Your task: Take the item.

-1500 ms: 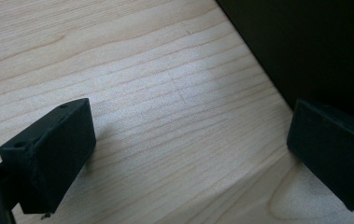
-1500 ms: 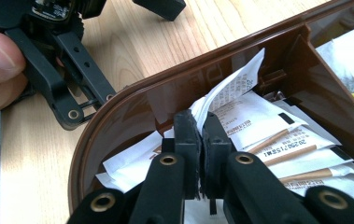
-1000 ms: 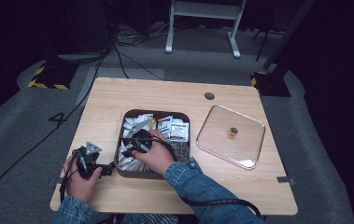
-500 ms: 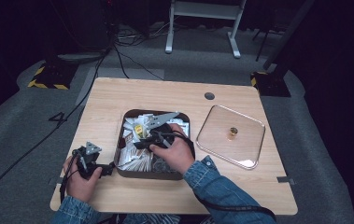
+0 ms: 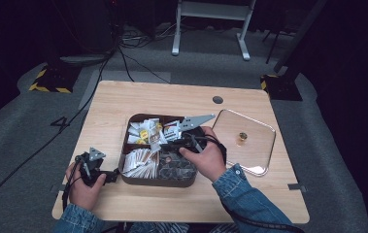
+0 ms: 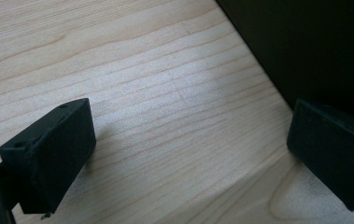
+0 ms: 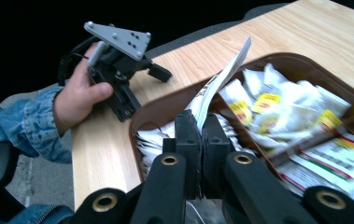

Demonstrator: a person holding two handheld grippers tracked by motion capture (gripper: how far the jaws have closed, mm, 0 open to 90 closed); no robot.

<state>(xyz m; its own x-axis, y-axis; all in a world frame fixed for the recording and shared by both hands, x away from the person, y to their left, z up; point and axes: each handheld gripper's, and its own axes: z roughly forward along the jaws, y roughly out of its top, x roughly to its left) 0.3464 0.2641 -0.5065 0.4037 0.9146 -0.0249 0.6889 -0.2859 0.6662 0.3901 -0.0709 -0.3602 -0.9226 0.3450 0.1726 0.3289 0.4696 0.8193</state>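
Brown divided tray (image 5: 123, 160) sits mid-table in the high view, the right gripper (image 5: 172, 135) over it; the left gripper view shows wide-spread jaws on bare wood beside the tray wall, while the right gripper view has jaws clamped on a paper sachet (image 7: 219, 79) standing upward above the near compartments.

A pale wood-grain rectangular bench (image 5: 123, 104) carries it all. Sitting near its front middle, a dark brown divided tray with rounded corners (image 5: 145, 179). Just to the tray's right lies a clear square lid with a gold knob (image 5: 261, 141). Bare wood at the far edge.
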